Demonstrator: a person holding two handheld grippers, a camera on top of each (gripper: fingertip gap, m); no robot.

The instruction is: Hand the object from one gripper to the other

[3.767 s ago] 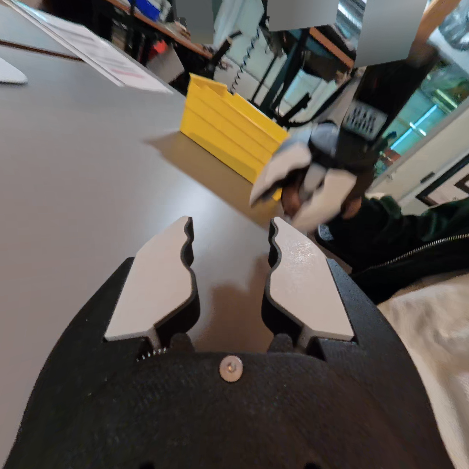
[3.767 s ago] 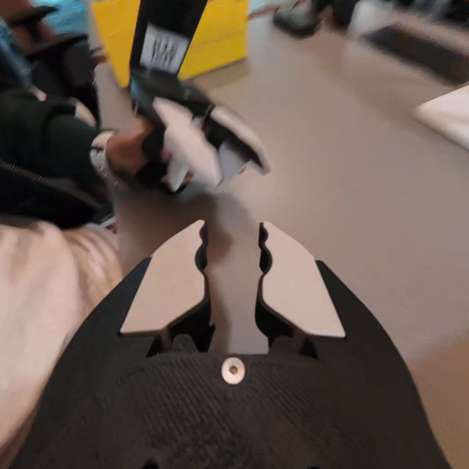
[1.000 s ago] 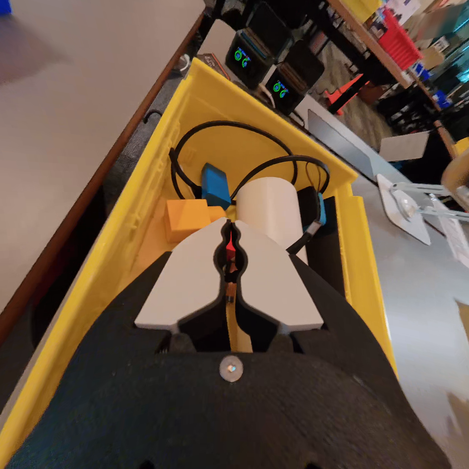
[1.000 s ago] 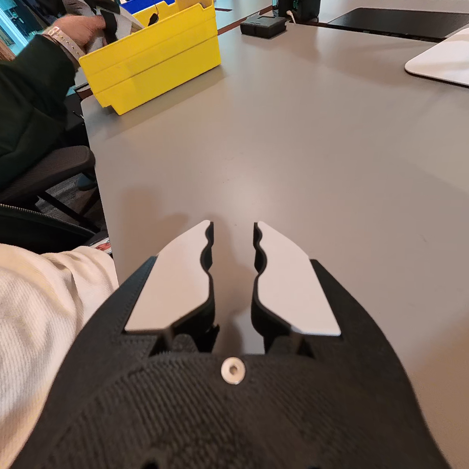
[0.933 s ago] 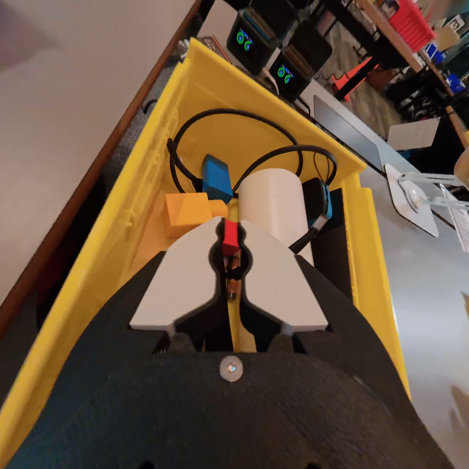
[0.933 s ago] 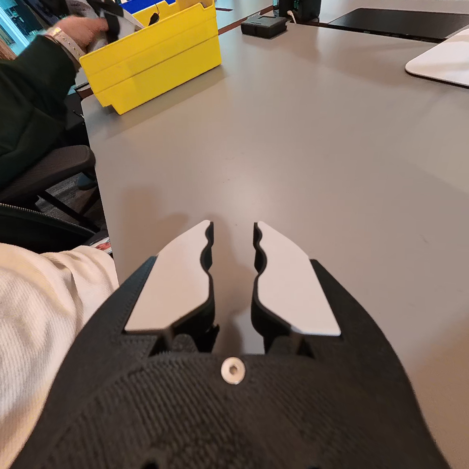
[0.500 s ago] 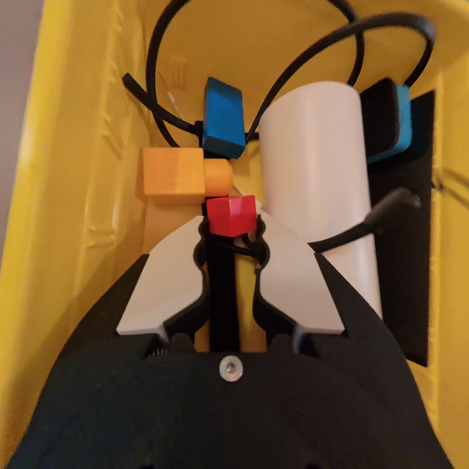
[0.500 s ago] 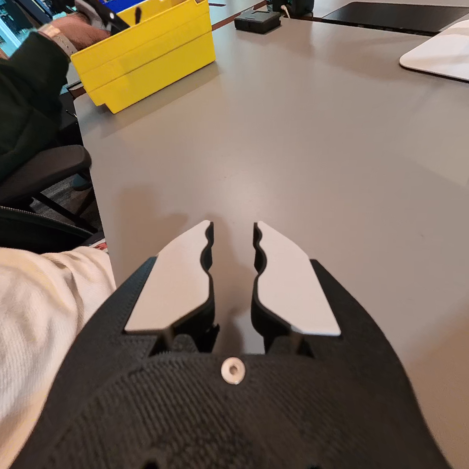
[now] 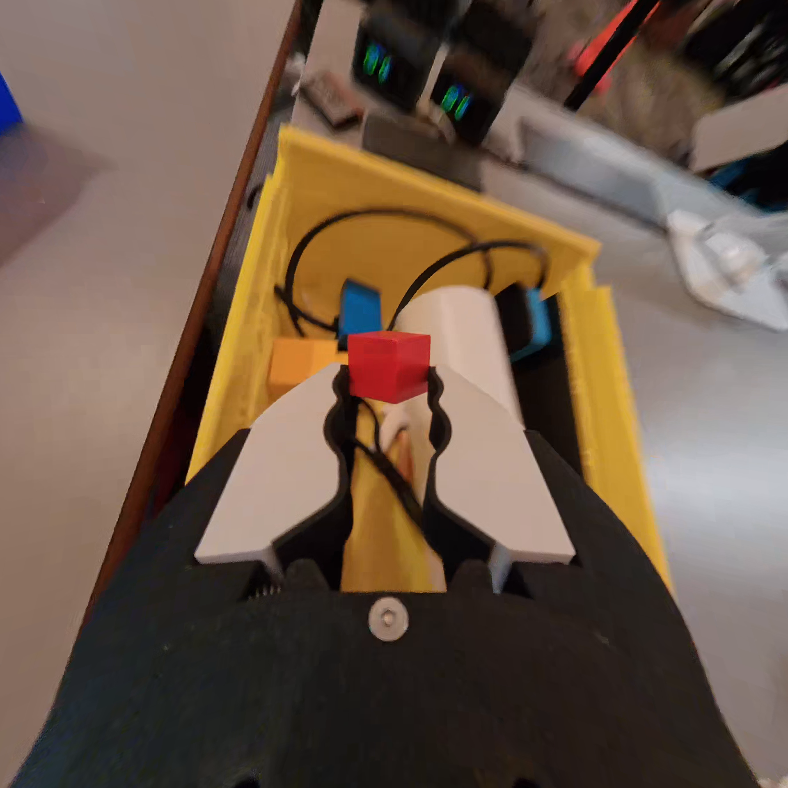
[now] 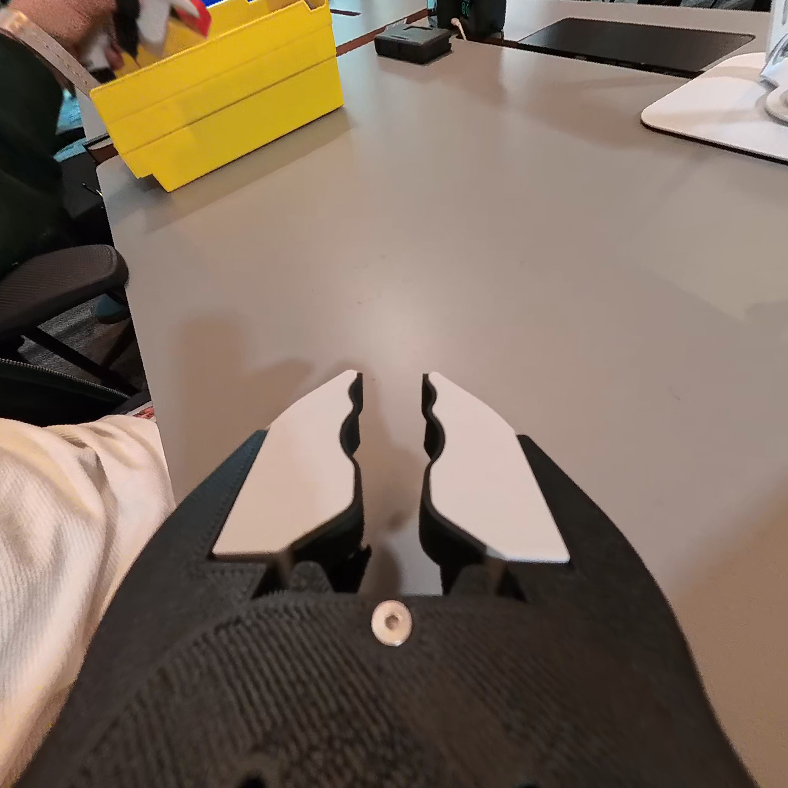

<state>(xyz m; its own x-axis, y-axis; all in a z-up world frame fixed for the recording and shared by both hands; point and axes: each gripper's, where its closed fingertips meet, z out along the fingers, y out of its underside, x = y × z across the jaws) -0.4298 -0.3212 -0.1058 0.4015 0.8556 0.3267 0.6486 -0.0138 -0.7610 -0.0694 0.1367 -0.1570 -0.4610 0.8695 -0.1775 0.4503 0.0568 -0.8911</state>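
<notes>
My left gripper is shut on a red cube and holds it at the fingertips above the yellow bin. In the right wrist view the left gripper shows far off at the top left over the same yellow bin, with the red cube in it. My right gripper is open and empty, low over the grey table.
The bin holds an orange block, a blue block, a white cylinder and black cables. A black box, a dark mat and a white stand base lie at the table's far side. A chair stands left. My hands' fingertips stand some 60 centimeters from each other.
My left gripper went down into the bin, closed on the red cube and has lifted it up out of the bin. The right gripper has stayed open in place.
</notes>
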